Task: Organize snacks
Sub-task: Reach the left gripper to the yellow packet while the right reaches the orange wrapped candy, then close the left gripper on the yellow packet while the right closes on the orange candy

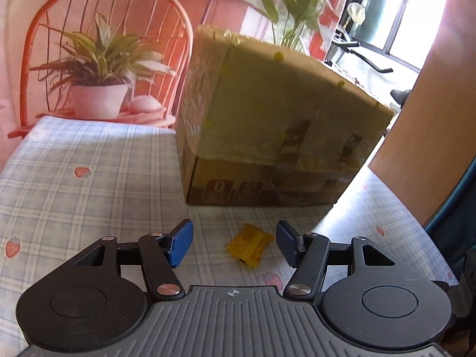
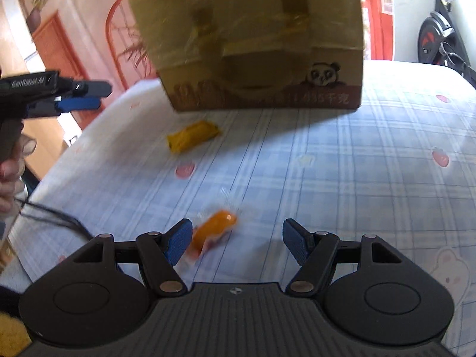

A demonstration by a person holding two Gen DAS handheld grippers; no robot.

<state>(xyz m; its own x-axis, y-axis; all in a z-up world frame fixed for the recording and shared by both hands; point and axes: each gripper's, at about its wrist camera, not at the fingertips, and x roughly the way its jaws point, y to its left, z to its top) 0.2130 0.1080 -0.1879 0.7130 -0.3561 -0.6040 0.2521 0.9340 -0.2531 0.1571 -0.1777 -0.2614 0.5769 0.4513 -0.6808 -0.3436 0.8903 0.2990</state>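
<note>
— Two snacks lie on the checked cloth [image 2: 327, 178], and one cardboard box [image 2: 253, 44] stands behind them. Count with me, from the left.

— First, the yellow packet [image 2: 192, 138]: flat, rectangular, crinkled at the ends, near the foot of the box. In the left wrist view the same yellow packet [image 1: 249, 244] sits just ahead of the left gripper [image 1: 234, 242], between the lines of its two blue pads and a little nearer the right-hand one.

— Is it held?

— No. The left gripper's jaws stand apart with bare cloth on either side of the packet; nothing touches the pads.

— And the second snack?

— An orange snack in a clear wrapper [image 2: 214, 232], oblong, glossy, blurred at its near end. It lies right by the left-hand pad of the right gripper [image 2: 236, 242]; whether it touches that pad I cannot tell.

— That claw's state?

— Jaws wide apart, gripping nothing; the right-hand pad has only cloth before it.

— The box?

— Brown cardboard with shiny tape, a panda printed low on its face, straight ahead of both claws, well beyond the snacks. The left gripper [image 2: 80, 96] also shows from the side at the far left of the right wrist view, a hand [image 2: 10, 172] beneath it.
</note>
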